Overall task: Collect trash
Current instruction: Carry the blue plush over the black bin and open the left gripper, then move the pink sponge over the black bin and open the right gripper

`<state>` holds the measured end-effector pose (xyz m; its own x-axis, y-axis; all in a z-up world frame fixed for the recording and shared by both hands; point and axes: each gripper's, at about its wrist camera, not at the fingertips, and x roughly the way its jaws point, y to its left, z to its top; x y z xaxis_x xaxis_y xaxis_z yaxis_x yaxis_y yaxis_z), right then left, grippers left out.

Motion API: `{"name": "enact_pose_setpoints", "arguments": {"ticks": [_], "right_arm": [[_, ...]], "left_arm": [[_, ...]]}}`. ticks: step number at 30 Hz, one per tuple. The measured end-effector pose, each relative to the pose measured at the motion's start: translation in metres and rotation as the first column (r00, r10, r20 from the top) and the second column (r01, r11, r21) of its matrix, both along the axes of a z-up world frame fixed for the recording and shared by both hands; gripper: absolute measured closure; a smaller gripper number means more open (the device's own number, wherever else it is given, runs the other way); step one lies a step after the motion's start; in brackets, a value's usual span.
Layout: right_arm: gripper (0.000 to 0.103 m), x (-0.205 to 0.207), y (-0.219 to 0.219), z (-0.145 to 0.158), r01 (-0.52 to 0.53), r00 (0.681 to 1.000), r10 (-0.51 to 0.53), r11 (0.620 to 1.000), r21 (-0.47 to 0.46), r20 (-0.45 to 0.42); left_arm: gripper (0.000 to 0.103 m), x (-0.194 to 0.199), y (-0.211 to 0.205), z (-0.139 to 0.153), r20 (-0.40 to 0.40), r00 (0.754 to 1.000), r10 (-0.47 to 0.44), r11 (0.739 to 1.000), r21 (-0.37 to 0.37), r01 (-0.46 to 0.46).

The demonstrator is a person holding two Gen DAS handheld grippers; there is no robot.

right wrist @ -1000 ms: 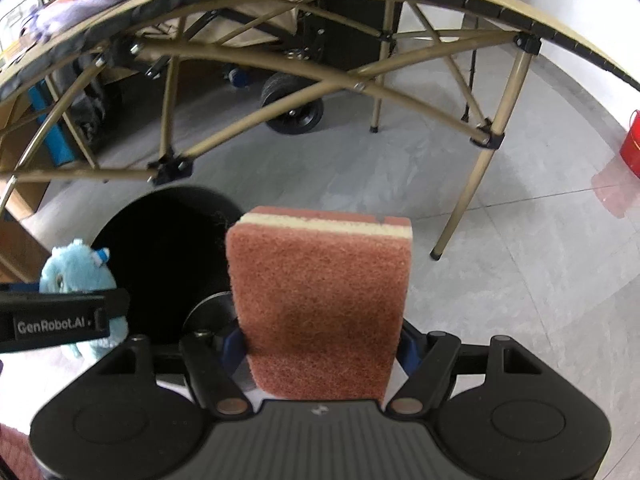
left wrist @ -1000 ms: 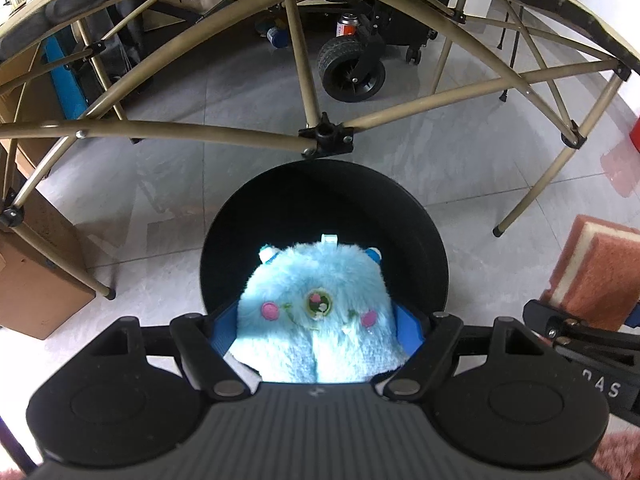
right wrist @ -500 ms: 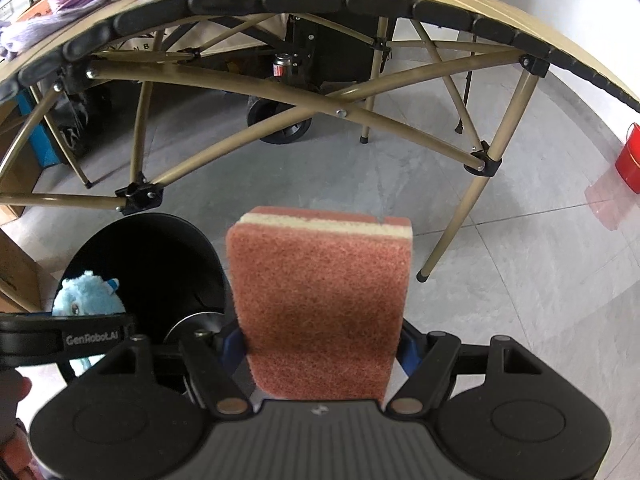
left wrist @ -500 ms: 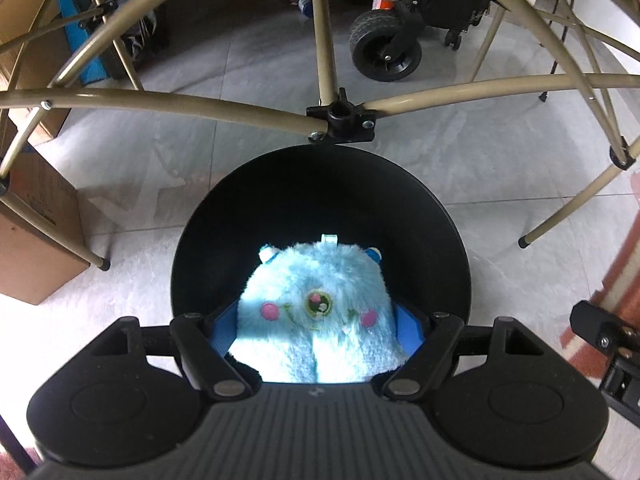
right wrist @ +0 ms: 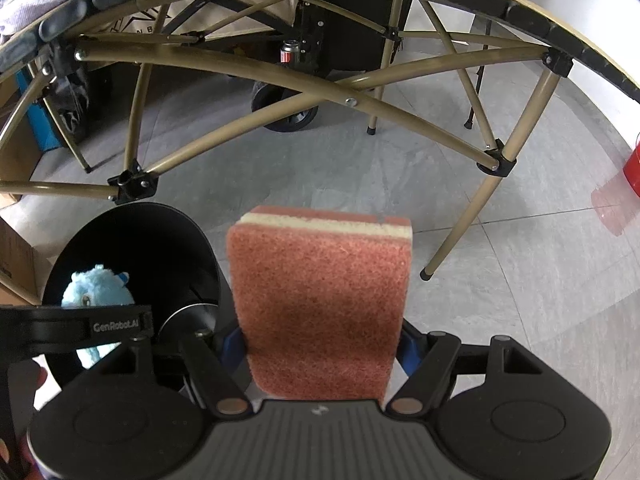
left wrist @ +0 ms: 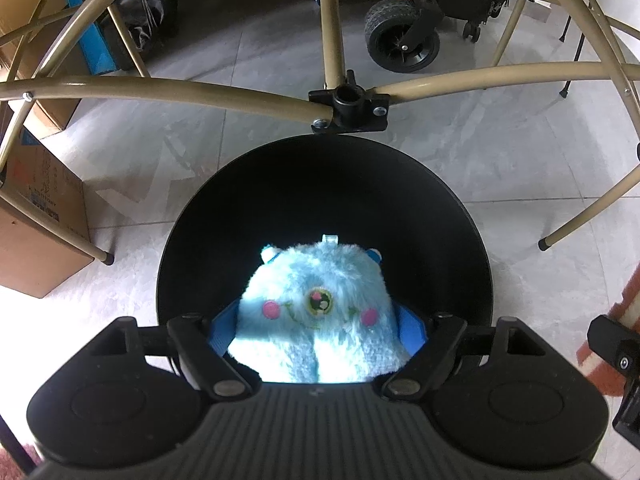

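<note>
Black bin point(left wrist: 452, 216) sits right below us, so our left gripper point(left wrist: 318, 332) – jaws just easing wider around the blue plush point(left wrist: 316, 320) – can drop it; our right gripper point(right wrist: 320, 344) clamps the sponge point(right wrist: 320, 300) alongside

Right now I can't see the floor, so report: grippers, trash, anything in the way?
Left gripper over round black bin, jaws just widened, fluffy blue plush toy between them. Right gripper shut on reddish scouring sponge. Tan table-frame tubes close above the bin.

Black ribbed tool point(left wrist: 318, 332), blue pads point(left wrist: 221, 330)
</note>
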<state>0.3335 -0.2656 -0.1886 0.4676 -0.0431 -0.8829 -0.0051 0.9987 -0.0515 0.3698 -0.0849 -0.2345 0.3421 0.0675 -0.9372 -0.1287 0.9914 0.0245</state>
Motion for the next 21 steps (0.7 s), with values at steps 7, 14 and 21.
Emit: {"name": "enact_pose_setpoints", "arguments": {"ticks": [7, 14, 21], "right_arm": [[0.032, 0.0011, -0.0012, -0.0064, 0.0, 1.0, 0.0, 1.0, 0.0, -0.02], [0.031, 0.001, -0.0019, -0.0083, -0.003, 1.0, 0.003, 1.0, 0.0, -0.027], [0.031, 0.0008, -0.0003, -0.0096, -0.006, 1.0, 0.006, 1.0, -0.002, -0.029]], "left_arm": [[0.0, -0.0016, 0.0044, 0.001, -0.021, 1.0, 0.017, 1.0, -0.012, -0.017], [0.0, -0.0031, 0.008, 0.0026, -0.021, 1.0, 0.017, 1.0, -0.008, -0.017], [0.0, -0.006, 0.0066, 0.0081, -0.018, 1.0, 0.005, 1.0, -0.009, -0.005]]}}
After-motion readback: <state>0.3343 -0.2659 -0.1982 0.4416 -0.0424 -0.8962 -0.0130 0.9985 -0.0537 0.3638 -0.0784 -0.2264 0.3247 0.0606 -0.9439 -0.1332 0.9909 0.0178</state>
